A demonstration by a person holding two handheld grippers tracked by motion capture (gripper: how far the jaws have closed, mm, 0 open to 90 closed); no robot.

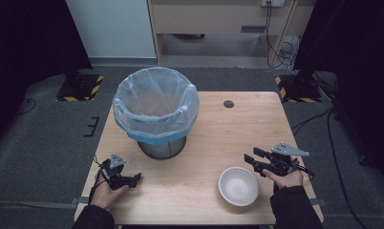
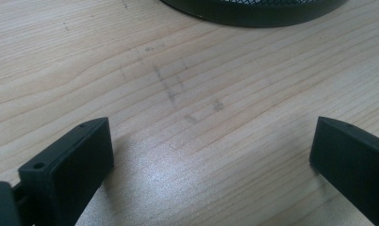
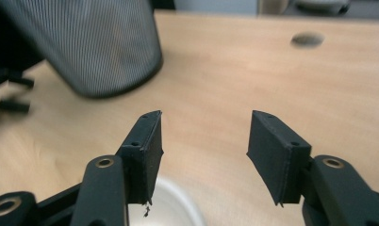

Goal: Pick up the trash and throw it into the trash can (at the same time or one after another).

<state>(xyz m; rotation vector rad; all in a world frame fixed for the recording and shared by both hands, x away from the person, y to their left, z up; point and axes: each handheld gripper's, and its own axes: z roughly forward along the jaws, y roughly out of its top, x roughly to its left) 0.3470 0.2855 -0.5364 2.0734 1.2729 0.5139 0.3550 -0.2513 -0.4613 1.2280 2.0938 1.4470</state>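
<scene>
A white bowl (image 1: 238, 186) stands empty near the table's front right. My right gripper (image 1: 251, 159) hovers just right of it, pointing left, its jaws open with nothing between them. In the right gripper view the gripper (image 3: 204, 141) looks over the bowl's rim (image 3: 176, 205), which shows below the left jaw. My left gripper (image 1: 135, 177) rests low on the table at the front left, pointing right. Its jaws (image 2: 211, 150) stand wide open over bare wood. A black mesh bin (image 1: 156, 107) lined with a pale blue bag stands at the table's back left.
The bin's base (image 2: 253, 12) lies just beyond the left gripper. A round cable hole (image 1: 229, 103) sits near the table's far edge. Bare wooden tabletop (image 1: 204, 138) stretches between bin, bowl and grippers. Dark floor surrounds the table.
</scene>
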